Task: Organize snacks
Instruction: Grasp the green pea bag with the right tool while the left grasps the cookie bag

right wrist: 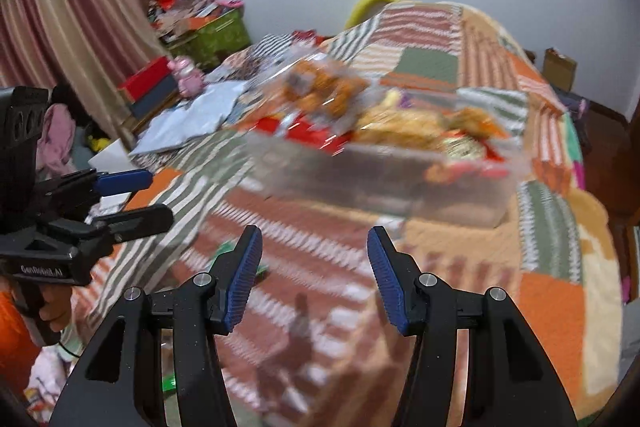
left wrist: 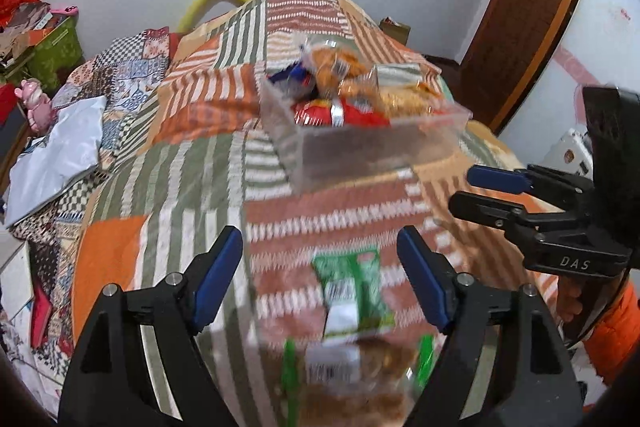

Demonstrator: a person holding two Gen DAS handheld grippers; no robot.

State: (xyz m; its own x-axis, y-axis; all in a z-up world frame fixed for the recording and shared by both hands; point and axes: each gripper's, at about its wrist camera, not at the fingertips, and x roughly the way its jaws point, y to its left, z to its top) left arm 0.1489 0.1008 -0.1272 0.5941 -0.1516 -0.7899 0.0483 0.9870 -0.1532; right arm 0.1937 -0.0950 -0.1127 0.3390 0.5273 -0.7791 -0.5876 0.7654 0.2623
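Two readable marks, "DAS" on the right gripper (left wrist: 480, 193) body, "GenRobot.AI" on the left gripper (left wrist: 320, 267), both grippers with jaws apart and empty, green snack packet (left wrist: 352, 291) on bed (left wrist: 120, 247) between left jaws, untouched, clear snack box (left wrist: 360, 147) beyond.

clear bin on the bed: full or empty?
Full. The clear bin holds snack packs heaped above its rim, red and orange wrappers showing through the wall. One green packet lies outside on the blanket.

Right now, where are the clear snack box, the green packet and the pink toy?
clear snack box (left wrist: 372, 155), left wrist view, front wall.
green packet (left wrist: 352, 287), left wrist view, printed face.
pink toy (left wrist: 35, 103), left wrist view, body.
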